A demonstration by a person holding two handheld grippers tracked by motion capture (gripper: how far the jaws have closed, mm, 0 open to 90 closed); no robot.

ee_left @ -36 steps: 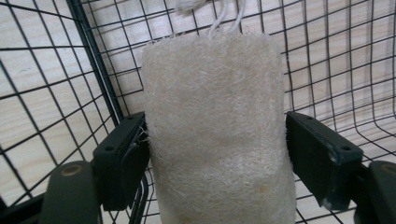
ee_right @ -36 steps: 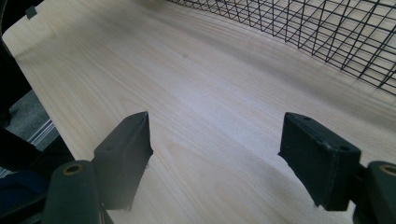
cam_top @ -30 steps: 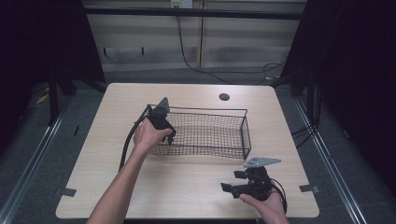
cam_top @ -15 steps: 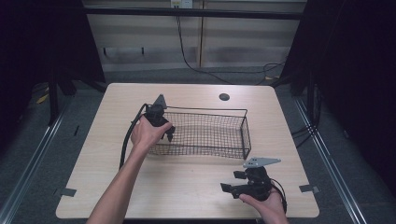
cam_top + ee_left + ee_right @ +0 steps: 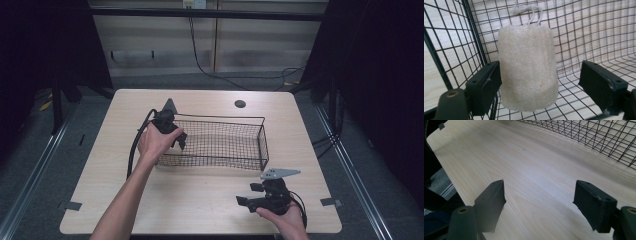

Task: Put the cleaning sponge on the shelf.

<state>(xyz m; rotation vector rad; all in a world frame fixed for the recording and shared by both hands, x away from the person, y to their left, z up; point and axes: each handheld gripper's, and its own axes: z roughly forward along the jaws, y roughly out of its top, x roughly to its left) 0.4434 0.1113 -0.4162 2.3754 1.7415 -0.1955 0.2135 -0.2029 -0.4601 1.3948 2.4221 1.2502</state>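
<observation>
Loofah sponge [image 5: 527, 67] stands upright in the wire basket [image 5: 235, 160], between the left gripper's [image 5: 549, 85] parted jaws, touching one. Right gripper [image 5: 540, 202] hovers spread, unladen.

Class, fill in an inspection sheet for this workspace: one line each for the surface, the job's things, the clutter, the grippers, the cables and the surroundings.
Surface: light wooden table with a round grommet hole near its far edge.
Job's things: black wire basket on the table; pale loofah sponge with a white cord loop inside it, by a basket wall.
Clutter: nothing seen.
Grippers: left gripper reaches into the basket, jaws open, one touching the sponge, the other apart from it; right gripper open over bare table, holding nothing.
Cables: black cable trailing from the left gripper; cables on the floor behind the table.
Surroundings: dark curtains at both sides, grey floor, pale wall panels behind.
</observation>
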